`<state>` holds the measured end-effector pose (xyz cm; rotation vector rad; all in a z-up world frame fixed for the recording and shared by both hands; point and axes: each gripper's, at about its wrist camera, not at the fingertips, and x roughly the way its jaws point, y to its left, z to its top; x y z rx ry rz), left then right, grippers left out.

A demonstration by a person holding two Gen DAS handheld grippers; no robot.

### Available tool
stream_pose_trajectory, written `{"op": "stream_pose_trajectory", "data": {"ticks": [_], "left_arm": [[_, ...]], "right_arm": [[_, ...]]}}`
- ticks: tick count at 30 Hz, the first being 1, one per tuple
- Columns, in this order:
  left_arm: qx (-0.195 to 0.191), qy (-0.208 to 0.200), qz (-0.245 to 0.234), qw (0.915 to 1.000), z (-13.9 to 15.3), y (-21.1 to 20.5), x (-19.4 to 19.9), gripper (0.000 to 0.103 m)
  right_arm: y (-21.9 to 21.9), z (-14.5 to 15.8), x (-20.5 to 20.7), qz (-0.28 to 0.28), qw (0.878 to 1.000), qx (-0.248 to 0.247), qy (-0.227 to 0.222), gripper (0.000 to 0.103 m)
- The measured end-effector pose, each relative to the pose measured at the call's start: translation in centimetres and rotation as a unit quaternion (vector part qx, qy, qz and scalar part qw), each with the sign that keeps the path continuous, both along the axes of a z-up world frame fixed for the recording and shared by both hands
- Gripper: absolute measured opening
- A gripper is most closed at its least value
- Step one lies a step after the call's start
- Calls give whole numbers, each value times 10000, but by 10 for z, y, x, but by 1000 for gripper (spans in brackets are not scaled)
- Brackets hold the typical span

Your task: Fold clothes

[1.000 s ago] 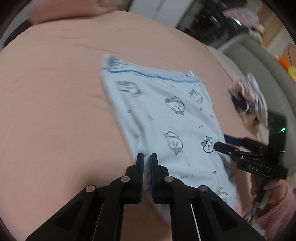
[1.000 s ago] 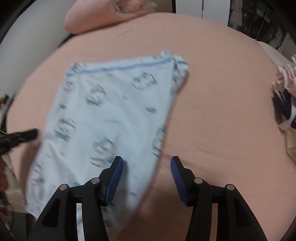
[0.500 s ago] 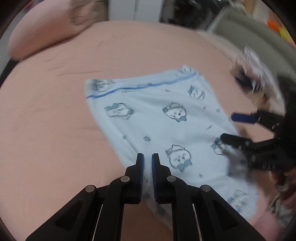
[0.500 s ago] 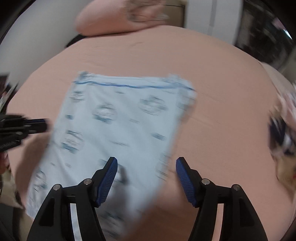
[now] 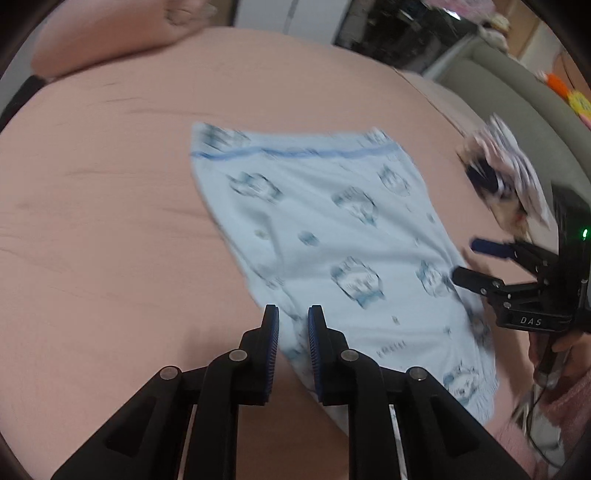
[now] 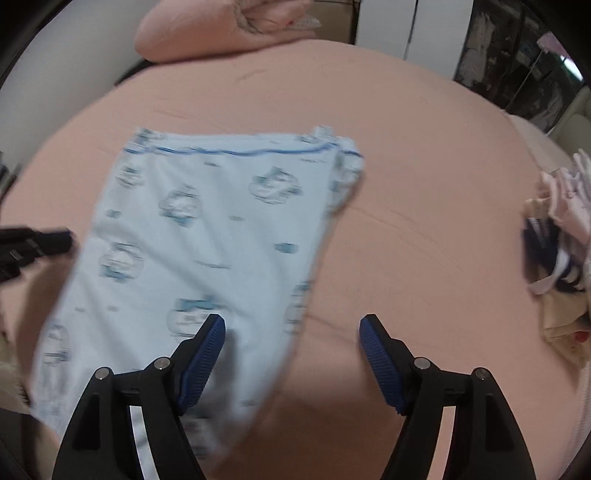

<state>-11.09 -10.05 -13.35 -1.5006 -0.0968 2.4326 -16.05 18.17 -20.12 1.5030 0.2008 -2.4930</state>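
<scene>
**A:** Where's the garment from where you sit?

**B:** I see the light blue garment (image 5: 332, 251) spread flat on the pink bed sheet (image 5: 110, 229), printed with small cartoon faces, a darker blue stripe running across its far end. In my right wrist view it (image 6: 207, 236) lies left of centre, its near end running under the camera.

**A:** And your left gripper?

**B:** My left gripper (image 5: 292, 325) sits low over the near left edge of the cloth. The jaws are narrowed to a slim gap, with fabric showing in that gap. The frame is smeared there, so I can't say for certain whether the pads pinch the cloth or only hover over it.

**A:** The right one?

**B:** My right gripper (image 6: 291, 332) has its jaws spread wide and grips nothing. The left finger (image 6: 201, 363) is over the cloth, the right finger (image 6: 380, 363) over bare sheet, so the garment's right edge runs between them. From the left camera I see that same gripper (image 5: 467, 260) at the cloth's right edge, fingers parted, a hand (image 5: 569, 347) on its handle.

**A:** Anything else on the bed?

**B:** A pink pillow (image 6: 221, 29) at the far end, and a heap of other clothes (image 6: 557, 240) to the right, well apart from the blue piece.
</scene>
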Motion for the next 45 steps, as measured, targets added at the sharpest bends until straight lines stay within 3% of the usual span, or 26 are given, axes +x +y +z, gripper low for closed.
{"op": "stream_pose_trajectory", "data": {"ticks": [3, 6, 13, 17, 22, 25, 29, 32, 34, 40, 45], "left_arm": [[-134, -60, -151, 9998, -4, 7, 6, 14], [-259, -120, -287, 9992, -8, 16, 11, 14], [-399, -121, -780, 9961, -13, 40, 19, 14], [-78, -109, -667, 9977, -12, 39, 14, 13], [-181, -15, -724, 9972, -6, 43, 13, 13], [-82, -171, -631, 9978, -14, 43, 7, 13], [424, -473, -90, 9979, -17, 27, 6, 13], [836, -716, 356, 9933, -17, 12, 17, 13], [937, -714, 346, 9924, -15, 13, 20, 6], [511, -324, 217, 9979, -1, 18, 27, 1], [366, -481, 476, 9970, -10, -11, 37, 1]], "right_arm": [[-6, -15, 19, 93, 9993, 317, -154, 74], [9, -24, 24, -114, 9996, -33, -257, 75], [10, -26, 31, -123, 9994, 65, -331, 78], [13, -26, 37, -131, 9994, 53, -305, 78], [17, -27, 45, -138, 9995, 6, -287, 78], [20, -28, 49, -163, 9994, -16, -303, 80], [23, -28, 56, -171, 9995, -11, -280, 80], [26, -29, 61, -177, 9995, -29, -274, 80], [27, -29, 65, -189, 9995, -27, -264, 80], [32, -30, 76, -206, 9995, -42, -237, 81], [39, -29, 81, -180, 9991, 123, -373, 81]]}}
